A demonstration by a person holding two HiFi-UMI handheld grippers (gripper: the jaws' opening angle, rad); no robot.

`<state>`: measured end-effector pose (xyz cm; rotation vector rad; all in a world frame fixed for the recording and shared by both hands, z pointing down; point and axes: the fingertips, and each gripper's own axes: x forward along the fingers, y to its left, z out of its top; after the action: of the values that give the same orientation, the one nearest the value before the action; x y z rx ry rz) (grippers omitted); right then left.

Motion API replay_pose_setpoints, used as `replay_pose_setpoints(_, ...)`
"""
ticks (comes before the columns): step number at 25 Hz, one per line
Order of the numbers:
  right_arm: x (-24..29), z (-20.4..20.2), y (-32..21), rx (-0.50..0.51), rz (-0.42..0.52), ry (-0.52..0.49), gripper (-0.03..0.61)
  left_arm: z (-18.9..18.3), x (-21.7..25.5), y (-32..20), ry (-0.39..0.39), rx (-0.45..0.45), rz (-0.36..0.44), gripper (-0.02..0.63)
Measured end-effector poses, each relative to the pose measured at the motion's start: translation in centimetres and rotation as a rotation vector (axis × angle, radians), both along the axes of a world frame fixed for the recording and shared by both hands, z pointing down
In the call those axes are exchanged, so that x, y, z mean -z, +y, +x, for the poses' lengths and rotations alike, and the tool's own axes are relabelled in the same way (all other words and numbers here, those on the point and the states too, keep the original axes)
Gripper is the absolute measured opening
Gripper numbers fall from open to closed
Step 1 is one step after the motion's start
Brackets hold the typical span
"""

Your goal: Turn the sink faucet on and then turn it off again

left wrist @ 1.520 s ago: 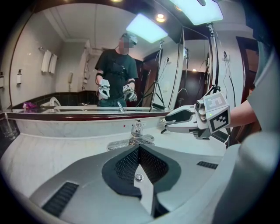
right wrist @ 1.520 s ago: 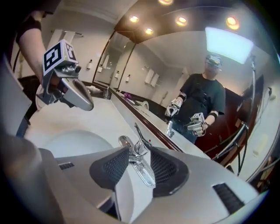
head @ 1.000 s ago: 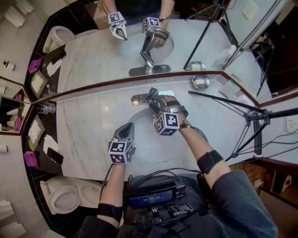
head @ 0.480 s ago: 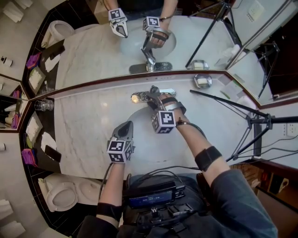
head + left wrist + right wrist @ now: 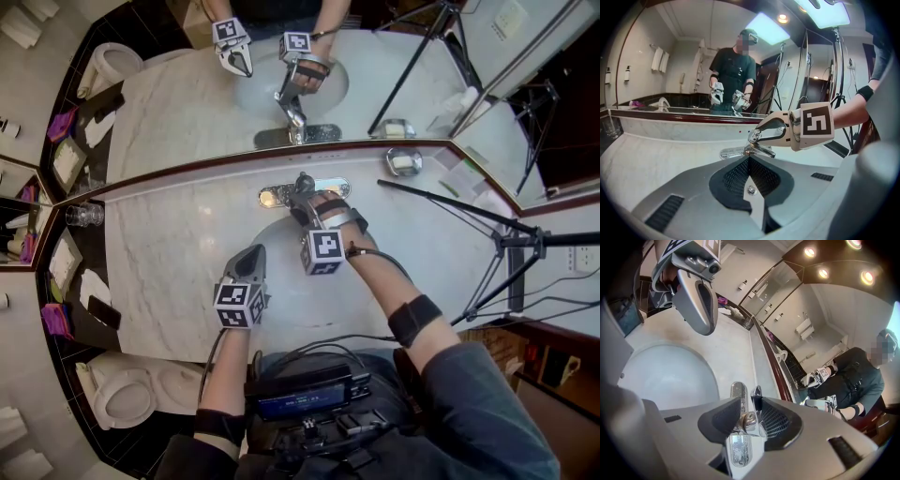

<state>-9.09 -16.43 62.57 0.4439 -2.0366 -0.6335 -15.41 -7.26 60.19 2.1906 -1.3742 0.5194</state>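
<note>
Bathroom marble desk [image 5: 169,244]. Right tool [image 5: 750,420], jaws just closing, clamps the stiff, slippery chrome faucet lever [image 5: 753,136]; left tool [image 5: 749,164] closed, empty.

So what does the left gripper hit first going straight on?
Likely the chrome sink faucet, dead ahead of the shut left gripper. Depth is unclear: the white marble counter before it may come first.

Marble counter [image 5: 169,267], mirror [image 5: 187,94], toilet [image 5: 125,400], soap dish [image 5: 404,162], tripod [image 5: 512,242]
</note>
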Motion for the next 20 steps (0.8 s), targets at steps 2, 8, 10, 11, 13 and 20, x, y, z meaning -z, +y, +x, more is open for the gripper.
replay_pose_setpoints(2,-0.4,-0.2,0.5,0.015,-0.003,0.020,0.147,0.1,0.0,-0.1,0.001,0.000,0.001,0.000)
replay_pose_setpoints(8,-1.8,-0.5,1.7,0.061,-0.001,0.090,0.146,0.0,0.0,0.0,0.000,0.002,0.004,0.000)
replay_pose_setpoints(10,-1.9,-0.4,1.8,0.064,0.004,0.101,0.146,-0.1,0.0,0.1,0.000,0.003,0.003,0.000)
replay_pose_setpoints(11,-1.9,-0.4,1.8,0.065,0.007,0.104,0.146,-0.2,0.0,0.1,-0.001,0.003,0.004,0.000)
replay_pose_setpoints(13,-1.9,-0.4,1.7,0.067,0.012,0.105,0.146,-0.3,0.0,0.1,-0.002,0.005,0.004,0.000)
replay_pose_setpoints(20,-1.9,-0.4,1.7,0.065,0.018,0.095,0.146,-0.3,-0.1,0.2,-0.005,0.002,0.003,0.000)
